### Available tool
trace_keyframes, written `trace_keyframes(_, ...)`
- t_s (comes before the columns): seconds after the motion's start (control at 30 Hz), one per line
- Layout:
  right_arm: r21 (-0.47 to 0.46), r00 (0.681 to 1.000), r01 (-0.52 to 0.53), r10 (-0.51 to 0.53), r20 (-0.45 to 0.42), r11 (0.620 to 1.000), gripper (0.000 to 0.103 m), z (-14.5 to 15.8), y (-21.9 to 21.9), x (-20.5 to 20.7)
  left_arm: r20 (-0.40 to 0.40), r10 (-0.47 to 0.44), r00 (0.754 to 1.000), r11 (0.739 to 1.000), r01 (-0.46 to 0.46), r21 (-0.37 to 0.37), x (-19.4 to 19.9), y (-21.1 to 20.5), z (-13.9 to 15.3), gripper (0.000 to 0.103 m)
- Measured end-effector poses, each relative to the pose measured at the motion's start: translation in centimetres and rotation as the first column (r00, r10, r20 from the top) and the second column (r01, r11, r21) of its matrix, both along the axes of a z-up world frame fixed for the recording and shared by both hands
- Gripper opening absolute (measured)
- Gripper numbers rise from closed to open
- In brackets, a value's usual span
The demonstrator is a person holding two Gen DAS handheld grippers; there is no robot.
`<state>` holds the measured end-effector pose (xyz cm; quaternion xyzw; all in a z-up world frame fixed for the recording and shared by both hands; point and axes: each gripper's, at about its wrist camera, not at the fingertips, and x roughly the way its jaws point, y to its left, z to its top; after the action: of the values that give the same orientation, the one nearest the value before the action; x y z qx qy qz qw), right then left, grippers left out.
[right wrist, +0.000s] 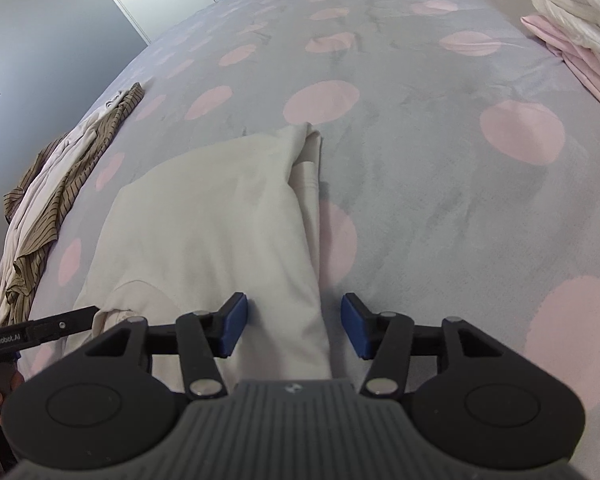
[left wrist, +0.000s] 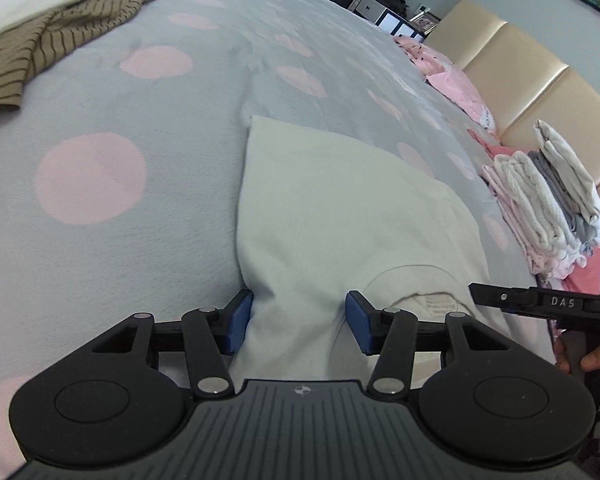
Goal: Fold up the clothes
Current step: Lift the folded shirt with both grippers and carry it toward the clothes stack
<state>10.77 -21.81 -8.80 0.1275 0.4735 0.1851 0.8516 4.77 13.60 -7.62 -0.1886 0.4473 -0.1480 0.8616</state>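
Note:
A cream T-shirt [left wrist: 340, 220] lies partly folded lengthwise on the grey bedspread with pink dots [left wrist: 100, 120], its collar and label nearest me. My left gripper [left wrist: 299, 322] is open, its blue pads straddling the shirt's near left edge. My right gripper [right wrist: 293, 326] is open, straddling the shirt's [right wrist: 212, 220] near right folded edge. Each gripper shows in the other's view, the right gripper [left wrist: 540, 300] at the right and the left gripper [right wrist: 40, 330] at the left.
A pile of unfolded clothes, brown striped [left wrist: 52, 40] and white, lies at the far left of the bed. A stack of folded clothes [left wrist: 548, 208] sits at the right by the padded headboard [left wrist: 540, 80]. Pink pillows [left wrist: 456, 88] lie beyond it.

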Motion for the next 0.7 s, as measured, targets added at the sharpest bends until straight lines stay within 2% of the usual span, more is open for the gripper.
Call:
trace_keyframes(0.13,0.007,1.000,-0.011,0.011,0.020,1.000,0.056,-0.3,0.6,0.6,0.011,-0.004,1.000,1.000,0.004,0.002,0.7,-0.9,-0.1,0.048)
trace_keyframes(0.23,0.008,0.999,-0.011,0.011,0.038,1.000,0.051,-0.4,1.3,1.1,0.015,-0.005,1.000,1.000,0.005,0.003,1.2,-1.4,-0.2,0.047)
trace_keyframes(0.33,0.019,0.999,-0.020,0.019,0.049,1.000,0.036,-0.4,1.9,1.5,0.028,0.007,1.000,1.000,-0.006,-0.010,1.5,-1.6,-0.3,0.038)
trace_keyframes(0.4,0.050,0.999,-0.022,0.020,0.047,0.998,0.018,-0.3,2.0,1.6,0.040,0.011,0.999,1.000,-0.011,-0.012,1.5,-1.7,-0.2,0.031)
trace_keyframes(0.47,0.063,0.999,-0.017,0.014,0.048,0.998,0.016,-0.1,2.2,1.7,0.052,0.012,0.999,1.000,-0.011,-0.011,1.5,-1.8,0.0,0.021)
trace_keyframes(0.7,0.154,0.997,0.019,-0.030,0.069,0.988,0.012,1.8,0.8,0.9,0.113,0.026,0.993,0.999,-0.021,-0.043,0.4,-1.8,2.1,0.012)
